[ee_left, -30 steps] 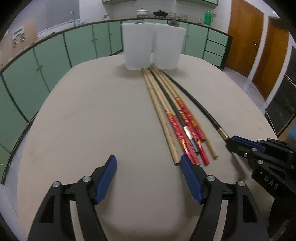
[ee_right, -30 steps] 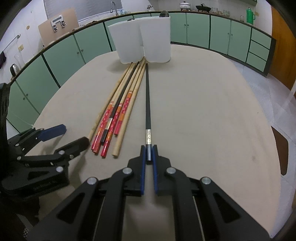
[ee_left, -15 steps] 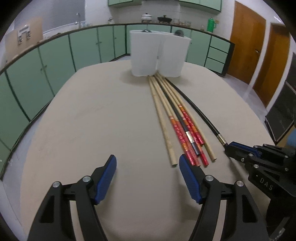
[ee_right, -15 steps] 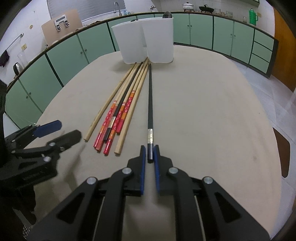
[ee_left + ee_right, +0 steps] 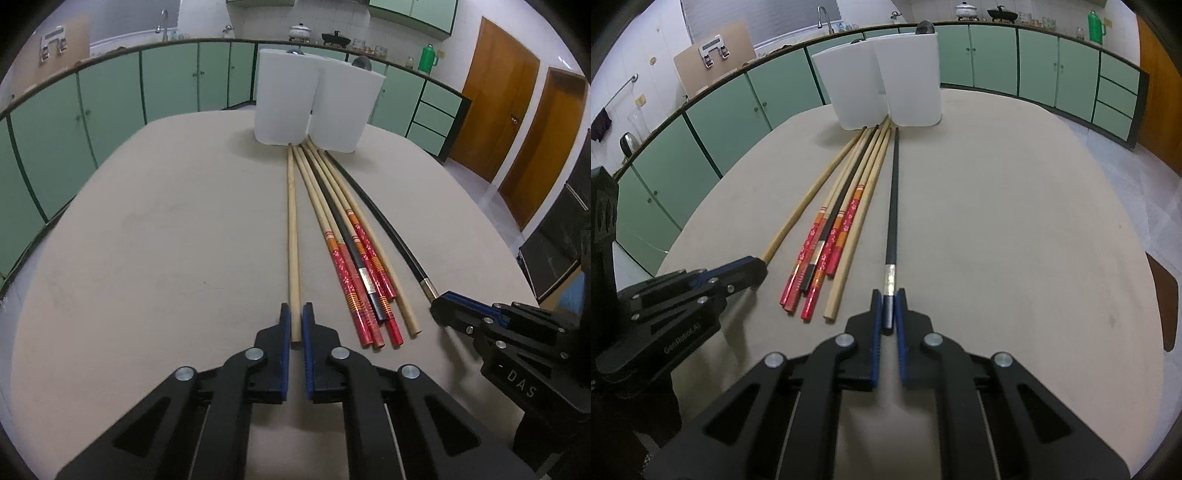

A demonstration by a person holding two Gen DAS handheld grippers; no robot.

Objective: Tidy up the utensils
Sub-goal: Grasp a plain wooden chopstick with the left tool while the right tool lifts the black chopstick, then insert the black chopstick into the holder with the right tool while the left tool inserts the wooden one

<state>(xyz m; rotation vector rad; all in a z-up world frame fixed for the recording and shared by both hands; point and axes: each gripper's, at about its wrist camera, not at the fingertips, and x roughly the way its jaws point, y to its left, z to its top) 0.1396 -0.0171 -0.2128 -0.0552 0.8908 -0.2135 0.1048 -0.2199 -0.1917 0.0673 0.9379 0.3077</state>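
Several chopsticks lie on the beige table [image 5: 155,236], tips toward two white holders [image 5: 284,107] [image 5: 908,88] at the far end. My left gripper [image 5: 296,314] is shut on the near end of a plain wooden chopstick [image 5: 292,221], the leftmost one. My right gripper [image 5: 888,299] is shut on the silver-banded end of a black chopstick [image 5: 893,206], the rightmost one. Between them lies a bundle of red-patterned, black and plain chopsticks [image 5: 354,266] [image 5: 834,229]. Both held chopsticks rest along the table.
Green cabinets [image 5: 110,96] ring the table. Brown doors [image 5: 517,122] stand at the right. A spoon handle pokes from the right holder [image 5: 924,26]. A brown chair seat [image 5: 1165,299] sits past the table's right edge.
My left gripper has moved right onto the plain wooden chopstick and closed on its end. My right gripper stays shut on the black chopstick.
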